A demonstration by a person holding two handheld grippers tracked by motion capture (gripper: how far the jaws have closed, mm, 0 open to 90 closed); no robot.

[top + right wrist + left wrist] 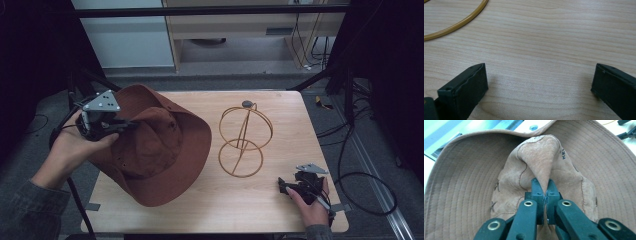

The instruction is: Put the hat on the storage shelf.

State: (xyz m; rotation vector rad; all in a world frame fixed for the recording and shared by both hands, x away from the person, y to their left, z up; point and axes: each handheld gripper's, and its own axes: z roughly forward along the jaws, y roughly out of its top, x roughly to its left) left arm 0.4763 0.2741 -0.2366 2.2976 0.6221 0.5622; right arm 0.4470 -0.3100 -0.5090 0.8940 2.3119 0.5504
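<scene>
While pinching hat (pixel 541 167), left hand-held gripper (pixel 545 195), table edge (pixel 120 200)

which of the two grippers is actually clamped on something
The left gripper: its jaws are pinched shut on a fold of the brown hat. The right gripper is open over bare table.

A pale wood-grain bench (pixel 280 210) stands on grey floor (pixel 350 130) — black cables (pixel 367 175) loop across it at the right. Beyond, a light cabinet (pixel 125 35) and wooden furniture (pixel 235 25) sit behind a dark crossbar (pixel 200 11) — dark surroundings either side.

Brown hat (pixel 155 145) tilted, wire stand (pixel 245 140) beside
</scene>
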